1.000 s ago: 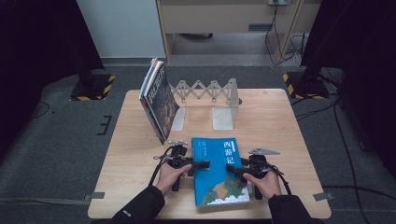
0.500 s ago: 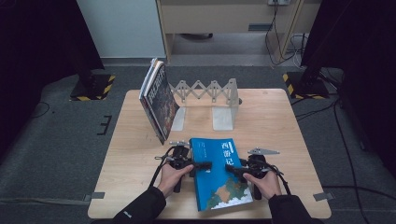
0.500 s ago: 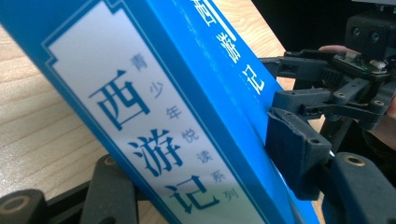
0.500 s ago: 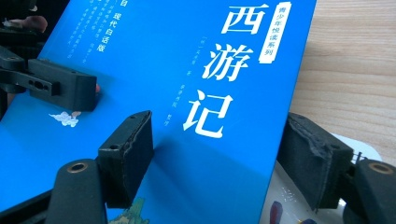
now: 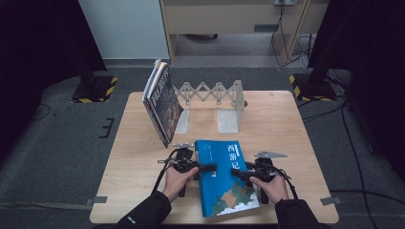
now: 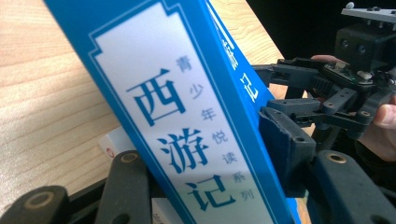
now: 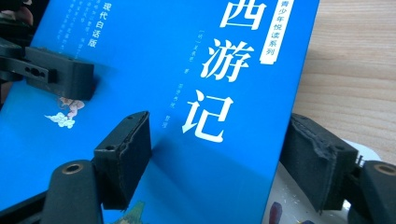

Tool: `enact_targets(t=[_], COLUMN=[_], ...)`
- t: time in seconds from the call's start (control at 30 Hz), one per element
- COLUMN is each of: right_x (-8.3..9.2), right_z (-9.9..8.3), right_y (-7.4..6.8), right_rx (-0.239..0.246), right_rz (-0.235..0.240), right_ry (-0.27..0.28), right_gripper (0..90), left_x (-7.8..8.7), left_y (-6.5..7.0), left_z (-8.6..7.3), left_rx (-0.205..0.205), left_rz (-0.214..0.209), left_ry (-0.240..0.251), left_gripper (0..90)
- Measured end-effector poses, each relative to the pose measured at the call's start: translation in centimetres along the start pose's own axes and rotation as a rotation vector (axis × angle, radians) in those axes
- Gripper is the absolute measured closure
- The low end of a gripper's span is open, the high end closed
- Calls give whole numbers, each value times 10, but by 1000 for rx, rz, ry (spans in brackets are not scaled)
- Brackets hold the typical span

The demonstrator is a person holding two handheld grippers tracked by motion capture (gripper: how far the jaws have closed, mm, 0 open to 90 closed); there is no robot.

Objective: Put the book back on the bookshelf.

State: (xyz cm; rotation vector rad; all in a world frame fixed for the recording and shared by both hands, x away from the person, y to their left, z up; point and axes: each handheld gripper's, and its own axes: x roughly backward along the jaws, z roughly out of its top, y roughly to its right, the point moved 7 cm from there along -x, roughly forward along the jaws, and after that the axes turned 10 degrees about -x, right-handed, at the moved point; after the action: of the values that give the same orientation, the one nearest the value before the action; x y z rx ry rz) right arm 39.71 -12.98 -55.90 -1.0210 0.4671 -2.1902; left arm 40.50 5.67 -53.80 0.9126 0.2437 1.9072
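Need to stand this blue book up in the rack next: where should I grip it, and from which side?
Grip the blue book by its two long edges, one gripper from each side. It lies flat and its spine is thick, so the left gripper spans the spine while the right gripper pinches the opposite page edge.

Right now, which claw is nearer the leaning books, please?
Left. The left claw, jaws just closing around the blue book's left edge, is close to the leaning books; the right claw is at its right edge.

Bright tabletop, dark surroundings, soft close-ups.
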Motion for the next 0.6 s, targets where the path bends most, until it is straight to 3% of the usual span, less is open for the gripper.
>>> enact_targets(t=[0.23, 0.6], right_x=[2, 4], right_z=[2, 5], right_y=[-3, -10], right_rx=[12, 17], right_rz=[23, 69], right_ry=[12, 42], right_gripper=[251, 232], left_x=[7, 21], left_y=[6, 13], left_z=[7, 22], left_rx=[-17, -48], left_rz=[3, 8], left_ry=[-8, 28], left_gripper=[522, 572])
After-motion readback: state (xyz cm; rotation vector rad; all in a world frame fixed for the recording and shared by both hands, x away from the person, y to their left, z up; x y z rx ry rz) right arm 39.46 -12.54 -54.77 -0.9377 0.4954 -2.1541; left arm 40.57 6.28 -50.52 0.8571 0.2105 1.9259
